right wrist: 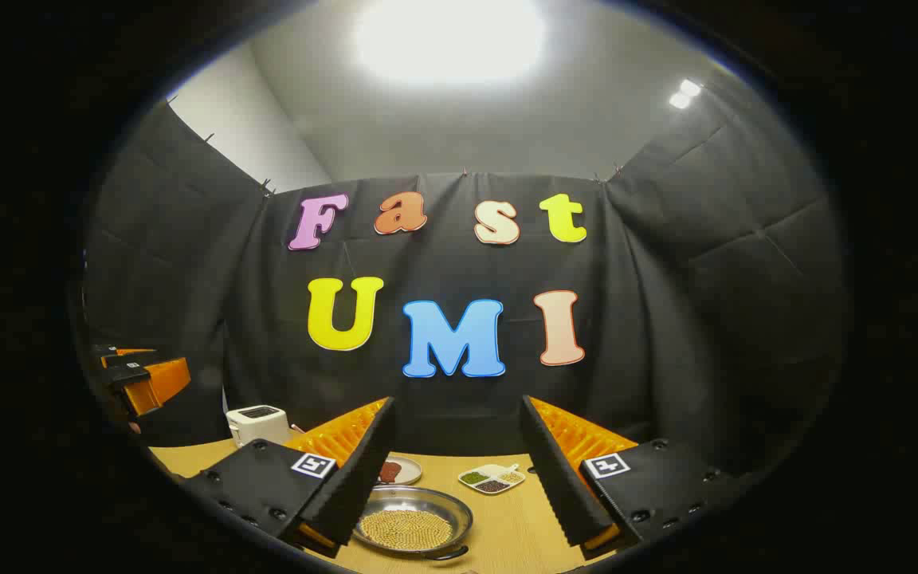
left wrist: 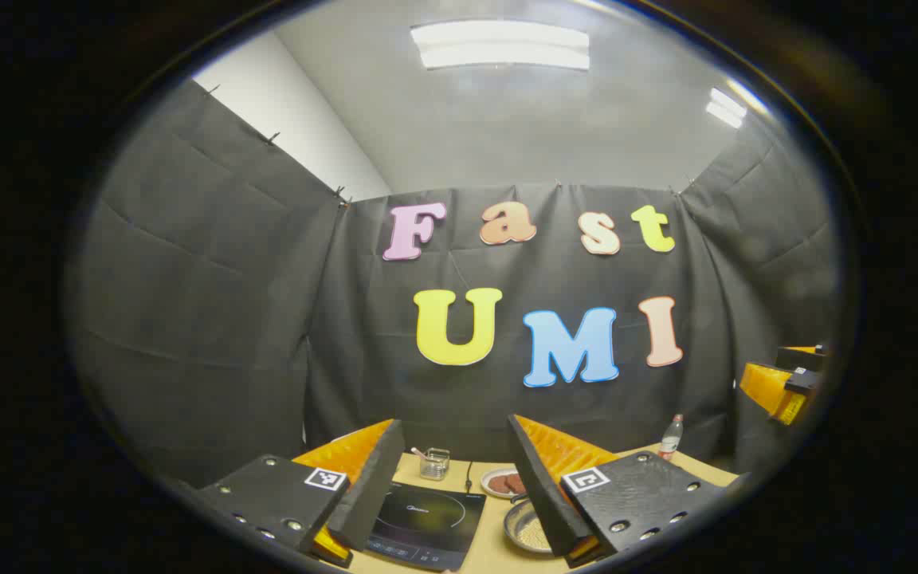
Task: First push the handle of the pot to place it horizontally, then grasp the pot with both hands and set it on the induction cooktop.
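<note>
Both tongs apart (nothing held) above pot (right wrist: 413,522).

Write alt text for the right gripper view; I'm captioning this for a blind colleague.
The right claw hangs open above a wooden table, its two fingers spread to either side of a shallow metal pot filled with small yellowish beans. Behind the pot lie a small plate and a divided dish of grains, with a white toaster at far left.

A toaster (right wrist: 257,421), a bottle (left wrist: 671,437) and a divided dish (right wrist: 492,478) sit on the table (right wrist: 515,526).
</note>
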Motion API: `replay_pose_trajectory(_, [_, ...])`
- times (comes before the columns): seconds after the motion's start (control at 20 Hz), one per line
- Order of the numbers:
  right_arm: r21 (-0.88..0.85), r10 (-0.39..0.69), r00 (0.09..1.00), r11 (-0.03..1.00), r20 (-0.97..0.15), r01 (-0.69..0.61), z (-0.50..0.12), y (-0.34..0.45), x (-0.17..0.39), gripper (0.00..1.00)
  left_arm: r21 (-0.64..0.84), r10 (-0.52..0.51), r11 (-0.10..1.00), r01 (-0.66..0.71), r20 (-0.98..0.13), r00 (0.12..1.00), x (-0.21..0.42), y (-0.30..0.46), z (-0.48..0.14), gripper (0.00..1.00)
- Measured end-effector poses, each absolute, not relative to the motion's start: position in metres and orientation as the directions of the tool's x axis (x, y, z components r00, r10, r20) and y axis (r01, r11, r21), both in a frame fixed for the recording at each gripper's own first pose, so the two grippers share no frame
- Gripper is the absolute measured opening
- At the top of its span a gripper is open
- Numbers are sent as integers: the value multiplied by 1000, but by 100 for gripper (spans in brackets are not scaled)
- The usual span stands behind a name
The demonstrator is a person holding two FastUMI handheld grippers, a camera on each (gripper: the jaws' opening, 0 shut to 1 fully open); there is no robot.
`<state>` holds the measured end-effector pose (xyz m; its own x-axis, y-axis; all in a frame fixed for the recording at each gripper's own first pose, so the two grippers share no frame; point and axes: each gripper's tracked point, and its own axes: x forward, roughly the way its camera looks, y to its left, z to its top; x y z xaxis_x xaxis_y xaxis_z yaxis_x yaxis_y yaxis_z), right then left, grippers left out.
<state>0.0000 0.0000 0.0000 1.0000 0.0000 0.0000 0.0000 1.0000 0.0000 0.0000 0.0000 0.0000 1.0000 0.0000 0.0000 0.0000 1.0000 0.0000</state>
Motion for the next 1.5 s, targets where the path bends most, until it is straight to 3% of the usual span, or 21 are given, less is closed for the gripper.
replay_pose_trajectory(0.2, [-35,-1,1000,999,10,1,1,-1,5,97,-18,10,1000,-10,-18,1000,7,6,-7,82])
replay_pose_trajectory(0.25, [-42,0,1000,999,11,1,2,-2,6,97,-17,12,1000,-13,-21,1000,10,6,-7,79])
replay_pose_trajectory(0.85, [-62,5,1000,998,8,-5,-1,2,14,97,23,0,1000,0,-9,1000,15,5,-6,79])
replay_pose_trajectory(1.0, [-56,11,1000,998,2,-11,-2,4,15,97,24,-2,1000,2,-3,1000,15,7,-3,86])
replay_pose_trajectory(1.15, [-58,29,999,998,-30,-31,-11,10,17,96,25,-5,1000,5,2,1000,15,8,-2,82])
replay_pose_trajectory(1.2, [-59,27,999,998,-39,-29,-12,9,16,80,27,-6,1000,6,3,1000,14,9,-1,82])
replay_pose_trajectory(1.35, [-53,37,998,998,-49,-39,-15,17,13,58,34,-8,999,8,12,1000,11,13,1,79])
replay_pose_trajectory(1.4, [-52,50,997,997,-54,-53,-16,23,12,43,34,-10,999,10,14,1000,11,14,1,79])
replay_pose_trajectory(1.45, [-54,54,997,997,-61,-57,-16,24,10,42,33,-12,999,12,15,1000,10,16,2,82])
replay_pose_trajectory(1.5, [-51,61,996,997,-64,-65,-17,25,13,32,32,-15,999,14,16,1000,11,17,2,82])
